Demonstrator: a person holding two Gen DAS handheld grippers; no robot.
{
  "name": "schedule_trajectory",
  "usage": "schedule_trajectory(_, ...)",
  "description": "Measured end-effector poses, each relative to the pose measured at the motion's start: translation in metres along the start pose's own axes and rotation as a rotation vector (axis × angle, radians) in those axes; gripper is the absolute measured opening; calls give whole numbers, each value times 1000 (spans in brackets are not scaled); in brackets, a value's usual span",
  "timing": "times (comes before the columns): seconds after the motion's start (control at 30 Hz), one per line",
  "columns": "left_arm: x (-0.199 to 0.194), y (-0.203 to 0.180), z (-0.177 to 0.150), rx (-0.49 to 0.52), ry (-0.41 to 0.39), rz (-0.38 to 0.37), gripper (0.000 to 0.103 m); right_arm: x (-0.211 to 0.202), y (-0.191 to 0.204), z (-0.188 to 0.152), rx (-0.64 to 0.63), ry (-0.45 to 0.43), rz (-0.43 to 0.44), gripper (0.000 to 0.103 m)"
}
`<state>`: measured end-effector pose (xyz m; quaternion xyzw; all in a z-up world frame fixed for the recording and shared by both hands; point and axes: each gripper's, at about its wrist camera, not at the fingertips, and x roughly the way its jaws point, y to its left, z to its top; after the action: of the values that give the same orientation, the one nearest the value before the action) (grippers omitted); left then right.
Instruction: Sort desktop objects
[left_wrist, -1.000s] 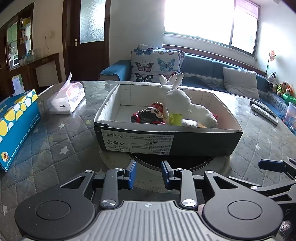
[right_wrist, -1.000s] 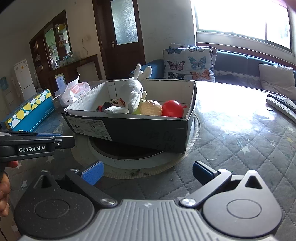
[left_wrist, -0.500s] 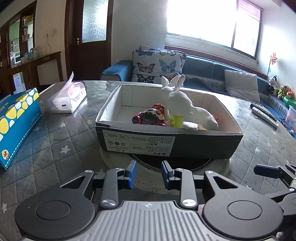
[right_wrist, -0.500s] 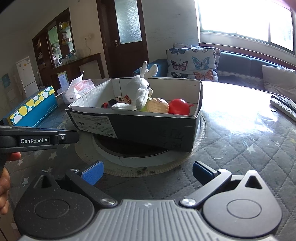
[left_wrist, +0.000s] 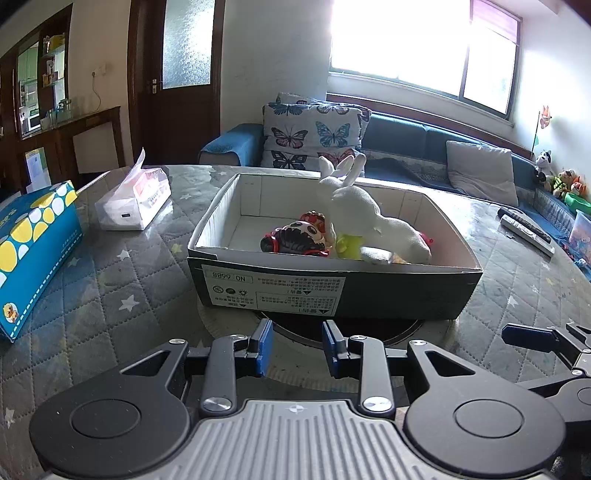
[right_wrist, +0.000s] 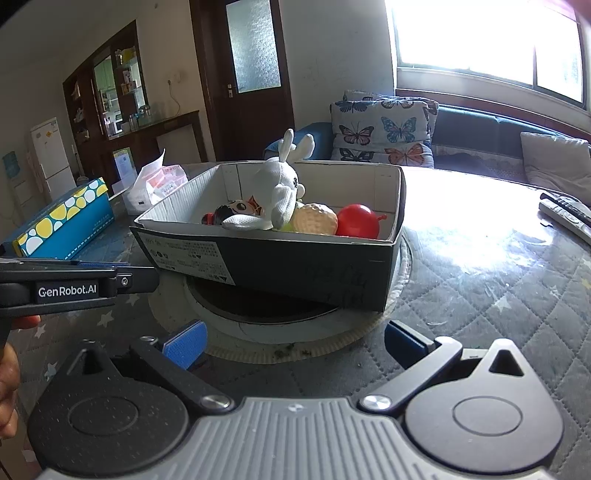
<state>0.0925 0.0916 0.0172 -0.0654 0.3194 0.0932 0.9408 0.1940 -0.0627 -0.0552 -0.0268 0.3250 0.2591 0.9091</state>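
- The black cardboard box with a white inside (left_wrist: 332, 291) stands on the desk (left_wrist: 122, 291) straight ahead of both hand-held grippers, a short way beyond their fingertips, its labelled side turned toward them.
- Inside the box lies a white knitted plush rabbit (left_wrist: 365, 218), ears up, leaning over a black, white and red cartoon toy (left_wrist: 299, 238) and a yellow-green piece (left_wrist: 349, 246).
- From the right wrist view, a tan dimpled ball (right_wrist: 317, 218) and a red round toy (right_wrist: 357, 221) sit in the box to the right of the rabbit.
- The left hand-held gripper (left_wrist: 297, 349) hovers low over the quilted grey star-patterned desk cover, jaws at a narrow gap with nothing between the blue pads.
- The right hand-held gripper (right_wrist: 293, 343) has its jaws spread wide and empty, near the pale round mat (right_wrist: 280, 343) that the box rests on.
- Left of the left hand-held gripper lies a blue carton with yellow and white dots (left_wrist: 33, 247); beyond it, a white soft tissue pack (left_wrist: 135, 201).
- To the far right of both hand-held grippers, remote controls (left_wrist: 526, 230) lie on the desk.
- A hand (right_wrist: 7, 384) shows at the left edge of the right wrist view.
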Motion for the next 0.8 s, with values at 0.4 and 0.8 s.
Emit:
schedule_trajectory(0.4,8,1,4,15,6,11,32,8,2,9,4,-6,1,103)
schedule_trajectory(0.8,20,5,11,26,14,17,32,25,2,22,14,-1,0,103)
